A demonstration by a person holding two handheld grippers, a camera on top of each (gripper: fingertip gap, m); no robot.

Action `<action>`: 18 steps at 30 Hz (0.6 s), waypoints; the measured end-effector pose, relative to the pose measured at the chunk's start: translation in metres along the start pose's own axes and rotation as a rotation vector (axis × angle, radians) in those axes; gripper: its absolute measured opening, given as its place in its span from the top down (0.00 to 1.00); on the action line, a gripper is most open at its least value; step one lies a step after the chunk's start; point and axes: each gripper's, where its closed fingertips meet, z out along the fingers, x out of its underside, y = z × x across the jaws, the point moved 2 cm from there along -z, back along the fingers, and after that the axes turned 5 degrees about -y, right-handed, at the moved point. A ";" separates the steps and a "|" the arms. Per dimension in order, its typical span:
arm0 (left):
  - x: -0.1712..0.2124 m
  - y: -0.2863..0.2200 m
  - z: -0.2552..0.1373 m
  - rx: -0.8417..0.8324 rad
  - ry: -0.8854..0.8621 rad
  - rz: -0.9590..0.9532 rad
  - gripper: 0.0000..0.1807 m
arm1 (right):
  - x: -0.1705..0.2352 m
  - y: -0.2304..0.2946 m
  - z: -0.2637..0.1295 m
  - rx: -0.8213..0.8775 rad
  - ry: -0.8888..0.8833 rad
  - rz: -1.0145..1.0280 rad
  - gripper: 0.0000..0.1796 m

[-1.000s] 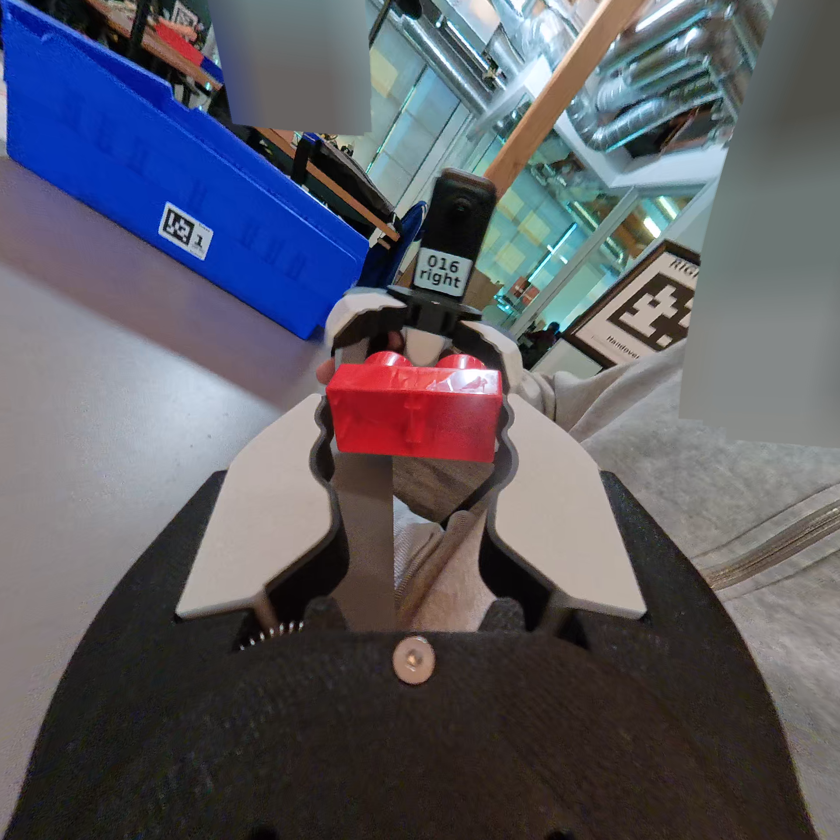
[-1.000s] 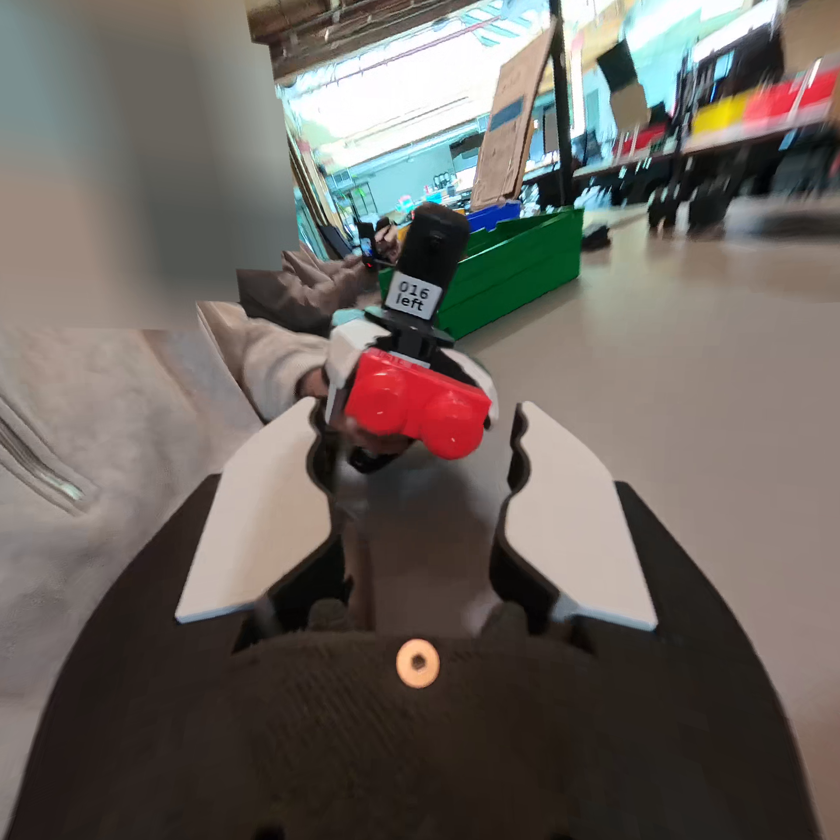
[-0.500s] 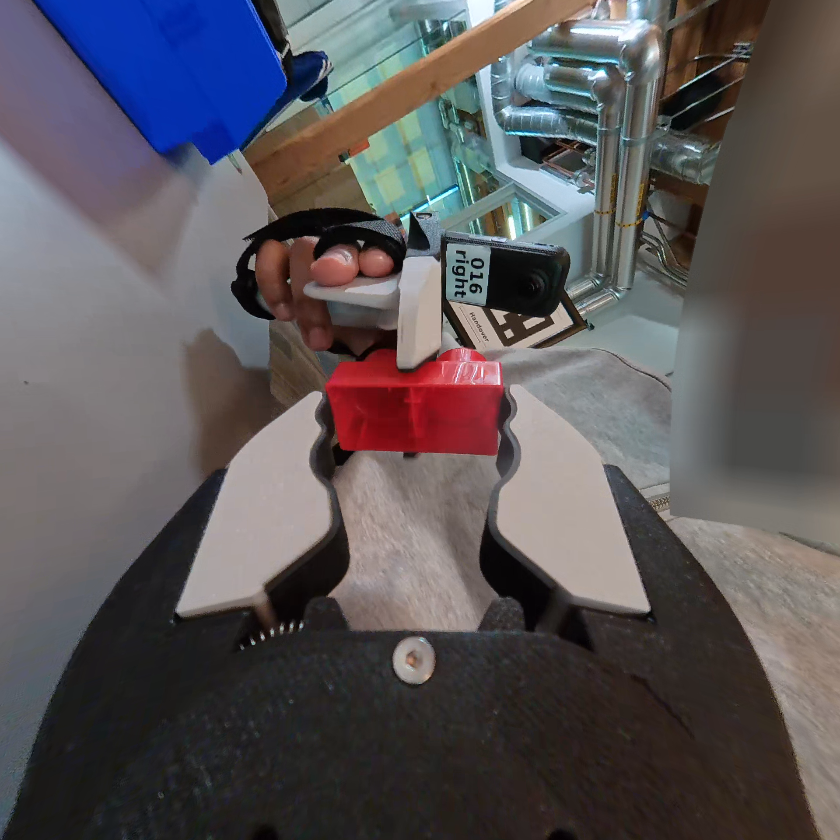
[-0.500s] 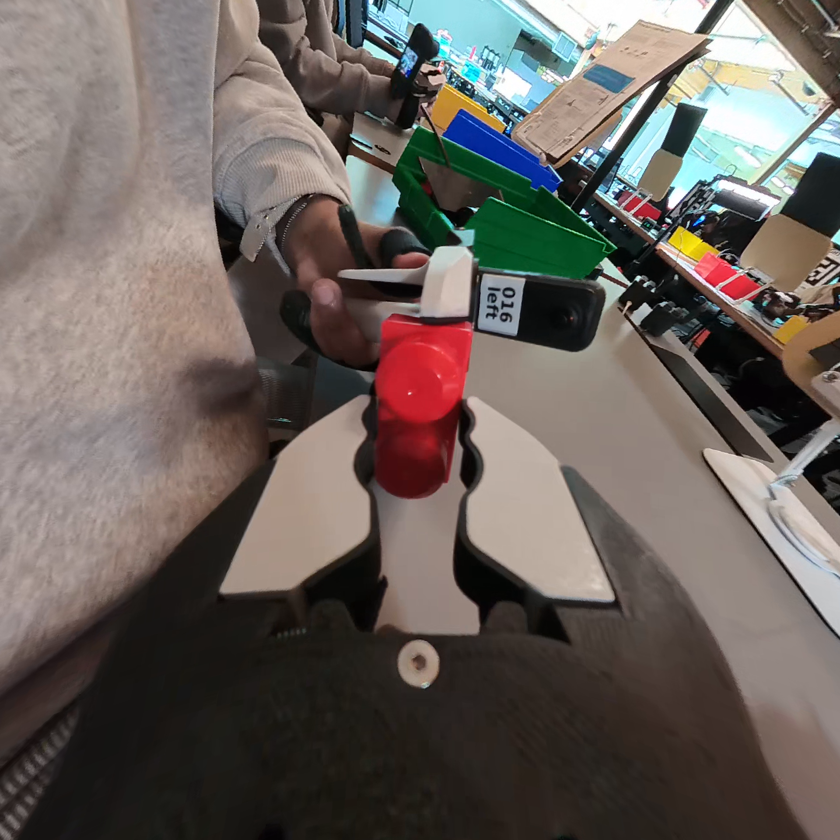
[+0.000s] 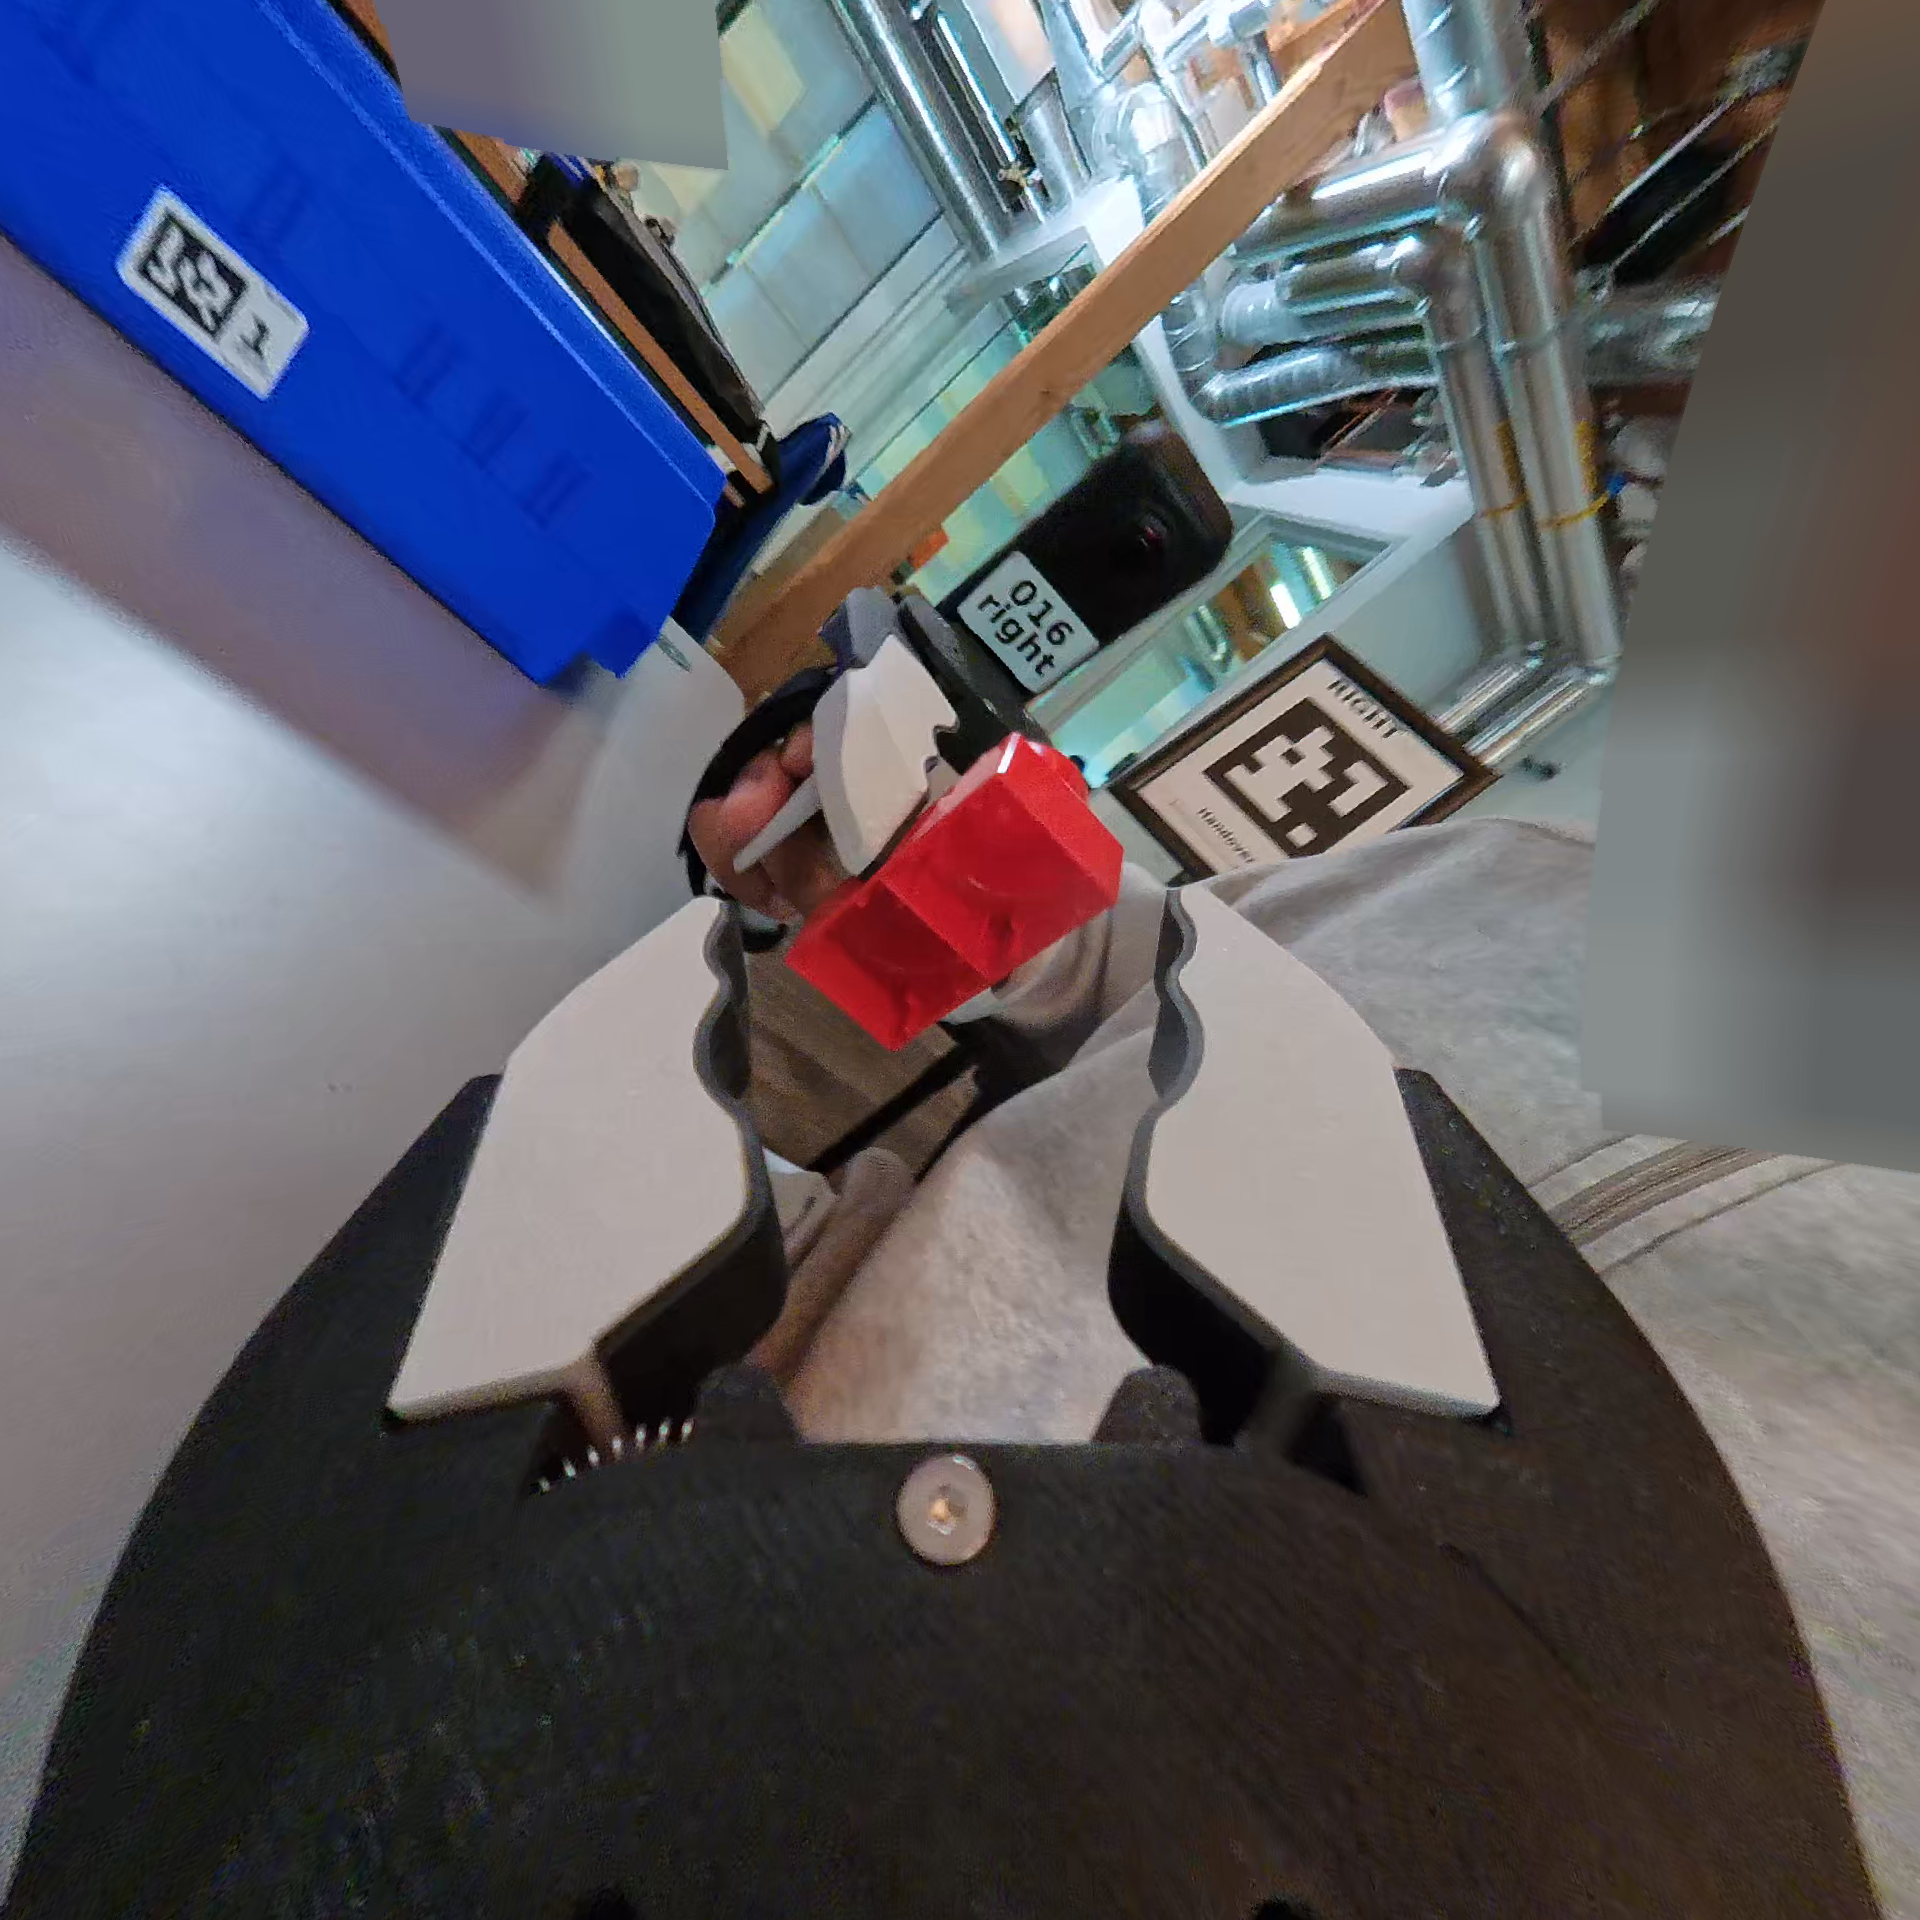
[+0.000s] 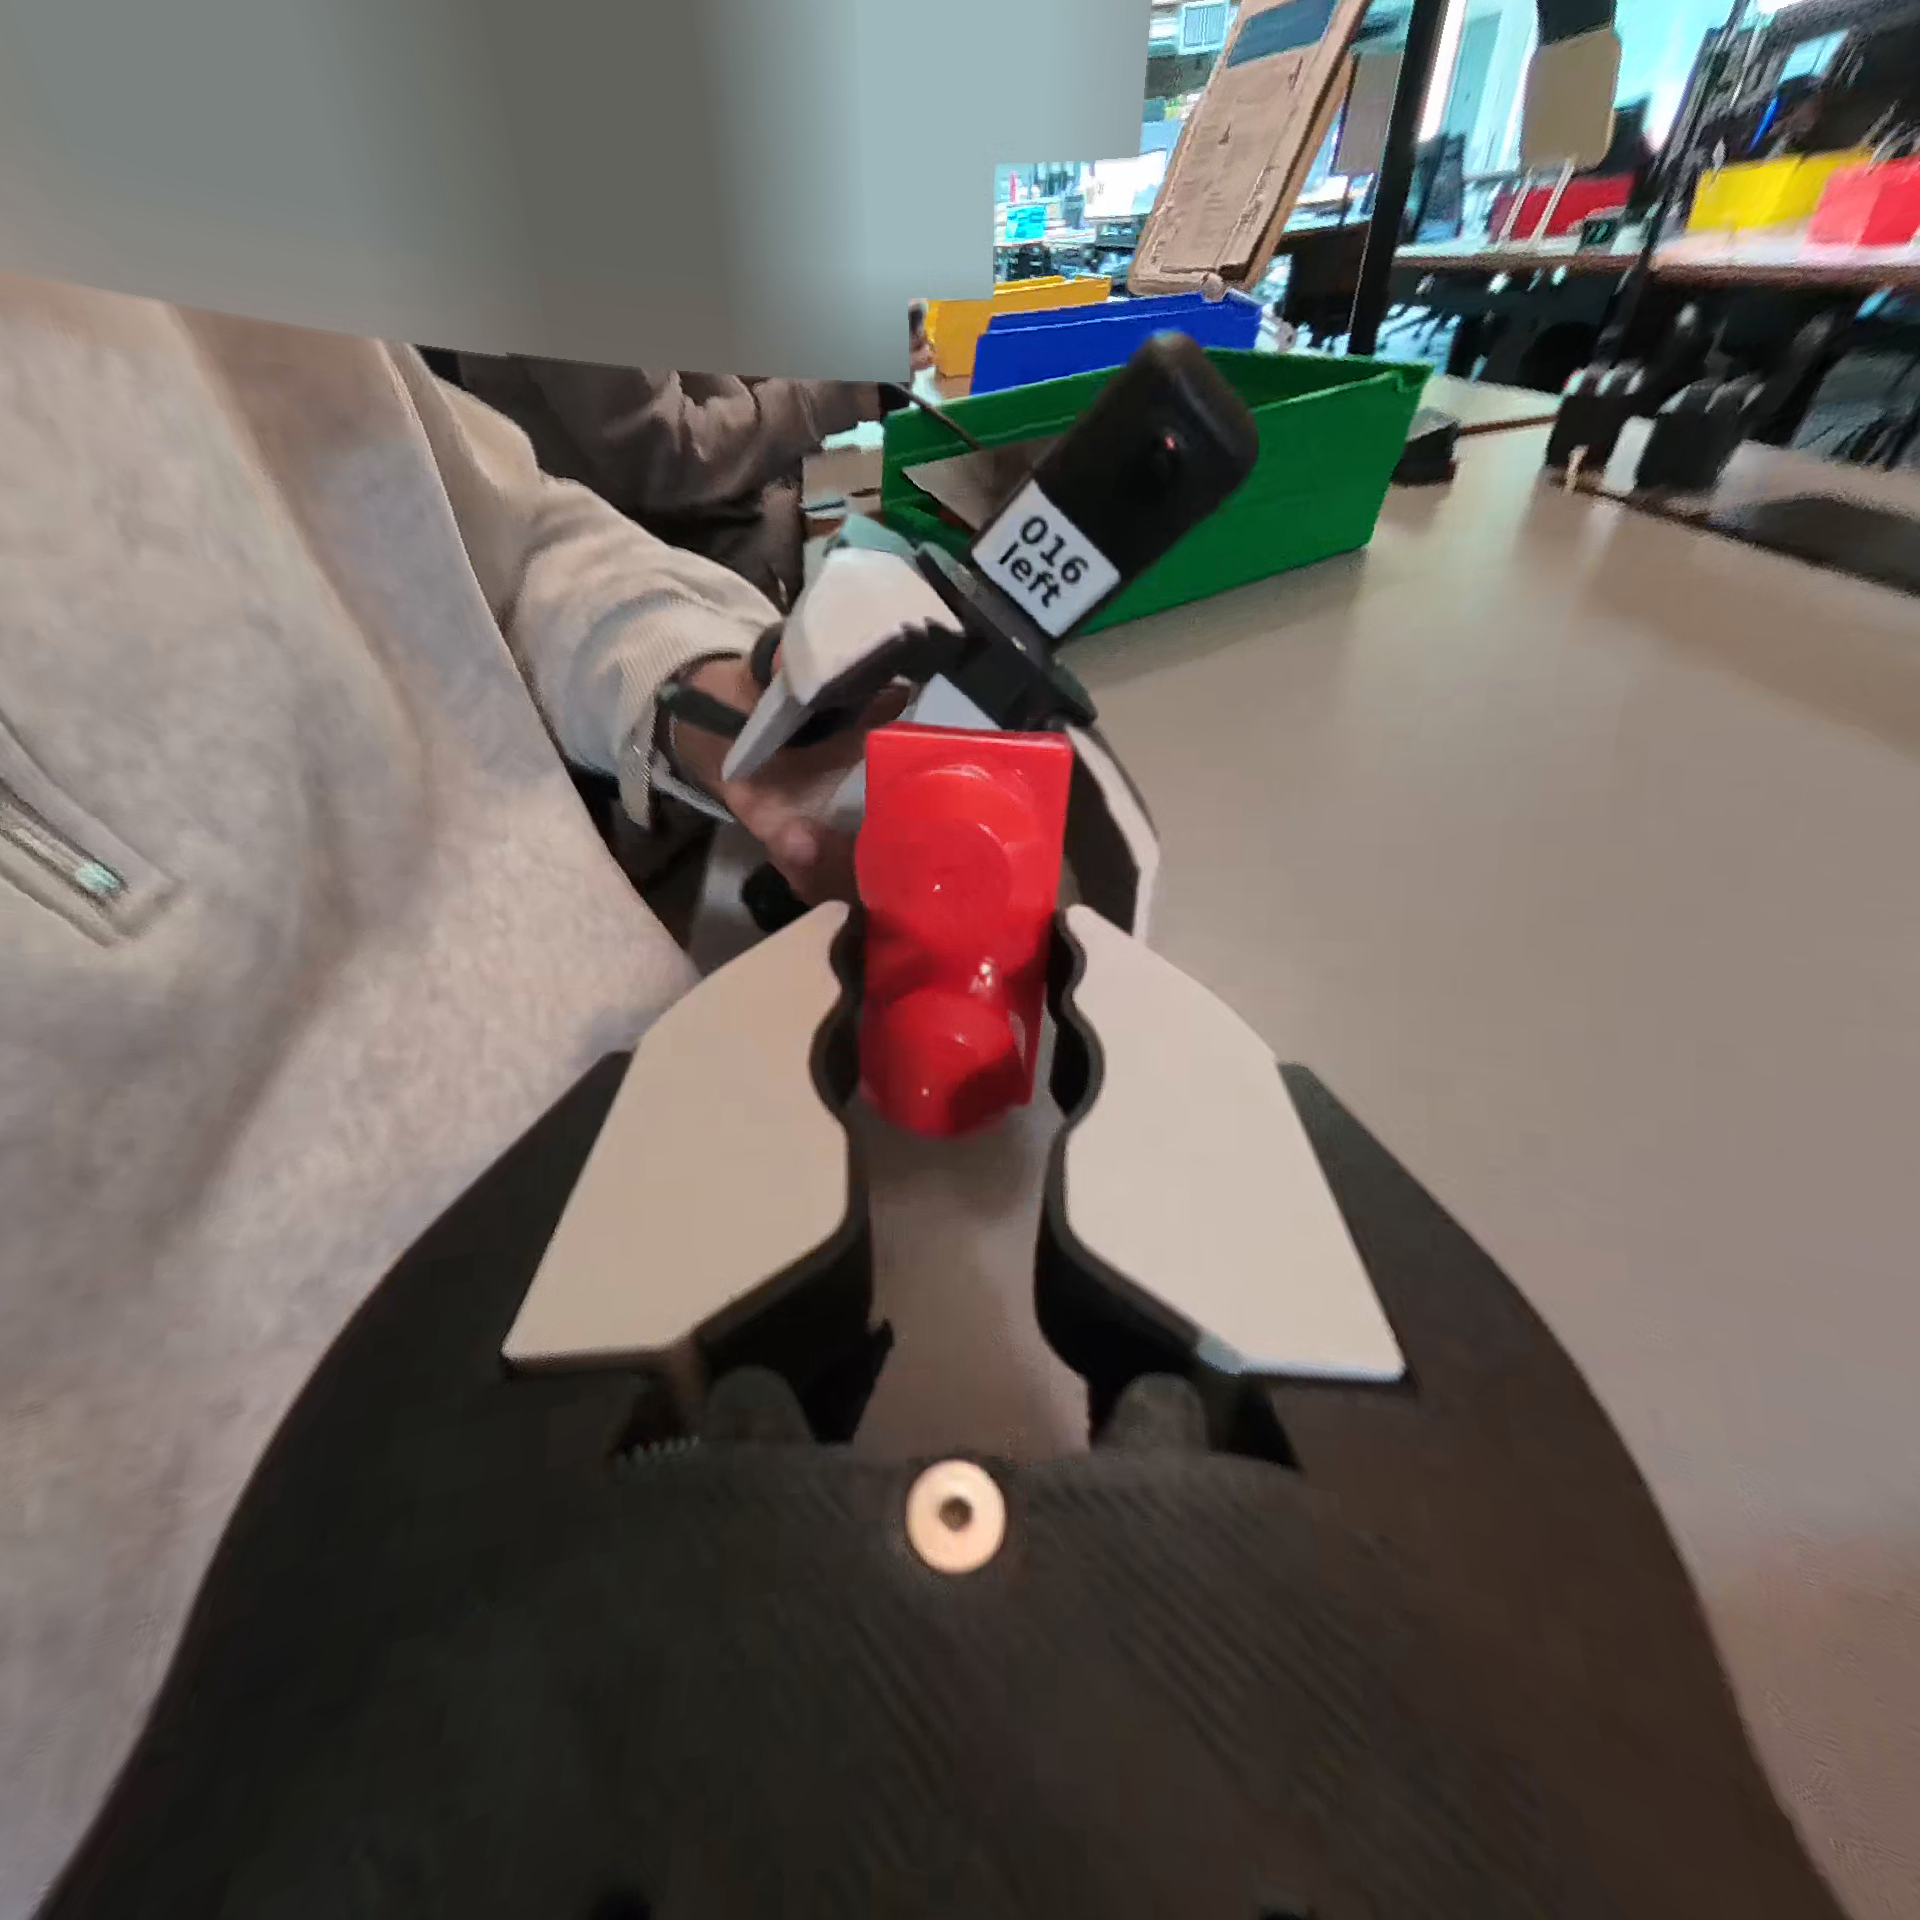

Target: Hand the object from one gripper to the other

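Since half a second ago the left gripper (image 5: pixel 940 1023) has let go and backed off, fingers spread wide with nothing between them, so the red brick (image 6: pixel 961 925) now sits only in the right gripper (image 6: pixel 954 1023), clamped by its narrow sides, up off the grey table (image 6: pixel 1507 935). Biggest risk imo is the brick twisting out, since only the fingertips pinch its smooth sides.
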 end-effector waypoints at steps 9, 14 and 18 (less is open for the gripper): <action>-0.002 -0.008 0.001 -0.085 0.023 0.342 0.64 | 0.014 0.012 0.008 -0.102 0.077 0.190 0.81; 0.006 -0.011 0.001 -0.089 0.126 0.382 0.73 | 0.022 0.017 0.010 -0.146 0.136 0.295 0.81; 0.007 -0.009 -0.005 -0.150 0.245 0.474 0.71 | 0.034 0.017 0.008 -0.157 0.221 0.350 0.81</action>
